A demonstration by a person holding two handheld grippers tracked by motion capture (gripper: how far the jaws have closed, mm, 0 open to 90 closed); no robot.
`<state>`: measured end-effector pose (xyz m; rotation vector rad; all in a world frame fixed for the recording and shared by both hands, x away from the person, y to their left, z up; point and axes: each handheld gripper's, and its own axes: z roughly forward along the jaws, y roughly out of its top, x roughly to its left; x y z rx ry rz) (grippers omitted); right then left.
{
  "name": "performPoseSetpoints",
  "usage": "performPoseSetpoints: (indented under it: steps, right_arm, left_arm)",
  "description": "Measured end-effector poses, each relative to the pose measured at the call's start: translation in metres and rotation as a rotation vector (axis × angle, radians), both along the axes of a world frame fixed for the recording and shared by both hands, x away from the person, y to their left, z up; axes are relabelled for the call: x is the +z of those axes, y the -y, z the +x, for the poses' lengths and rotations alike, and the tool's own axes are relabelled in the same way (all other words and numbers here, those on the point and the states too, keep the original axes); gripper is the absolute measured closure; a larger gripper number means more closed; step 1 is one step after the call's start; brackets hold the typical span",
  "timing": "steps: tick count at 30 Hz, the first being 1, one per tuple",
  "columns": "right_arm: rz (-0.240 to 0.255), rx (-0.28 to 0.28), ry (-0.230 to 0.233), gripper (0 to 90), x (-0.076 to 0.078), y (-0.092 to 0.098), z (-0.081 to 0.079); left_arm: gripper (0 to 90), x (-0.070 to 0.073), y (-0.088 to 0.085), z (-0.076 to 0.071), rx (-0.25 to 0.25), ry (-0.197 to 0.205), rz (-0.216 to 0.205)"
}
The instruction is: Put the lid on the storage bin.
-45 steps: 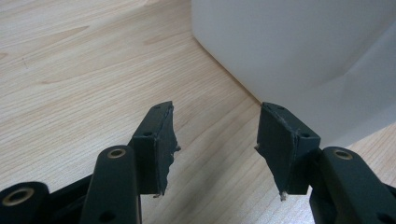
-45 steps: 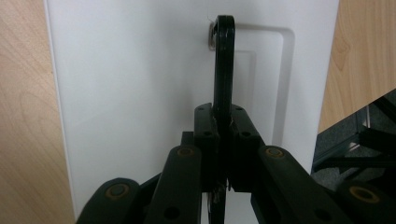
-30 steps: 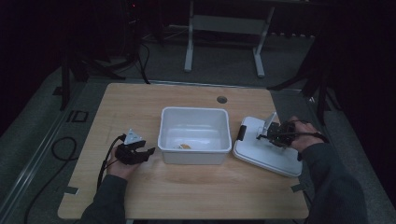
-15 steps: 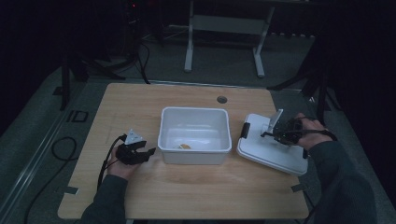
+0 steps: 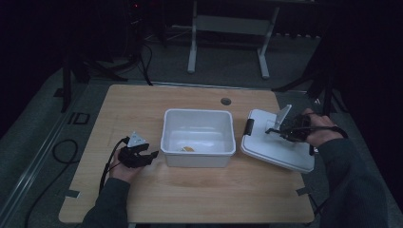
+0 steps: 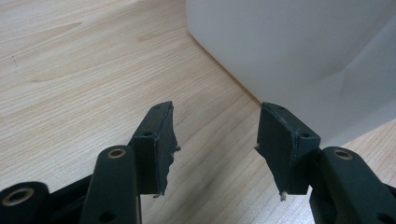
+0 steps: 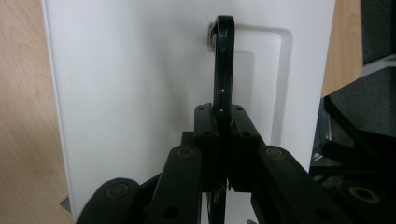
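Right gripper (image 7: 223,116) — jaws clamped on lid's black handle (image 7: 222,60); left gripper (image 6: 215,135) agape, empty.

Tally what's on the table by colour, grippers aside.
White: 2, the open bin and the lid
Black: 1, the lid handle
Yellowish: 1, a small piece inside the bin
Total: 4

no readable text, no labels, no brands, no numbers, no signs

High view dim, surroundings near black (table alone lit); both gripper views bright, sharp, shadows soft
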<state>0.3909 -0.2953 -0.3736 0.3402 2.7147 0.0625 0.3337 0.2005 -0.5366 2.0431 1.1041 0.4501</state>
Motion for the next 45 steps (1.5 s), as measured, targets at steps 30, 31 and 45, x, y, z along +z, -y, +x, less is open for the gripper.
performPoseSetpoints:
  steps: [30, 31, 45]
  right_arm:
    - [0.003, 0.049, 0.039, 84.3, 0.029, -0.018, 0.0]
    - [0.003, 0.049, 0.039, 84.3, 0.029, -0.018, 0.0]
    - [0.004, 0.09, 0.035, 84.4, 0.037, -0.039, 0.003]
  left_arm:
    - [46.3, -0.001, 0.001, 0.0, -0.003, 0.0, 0.0]
    - [46.3, -0.001, 0.001, 0.0, -0.003, 0.0, 0.0]
    - [46.4, 0.0, 0.0, 0.0, -0.003, -0.003, -0.001]
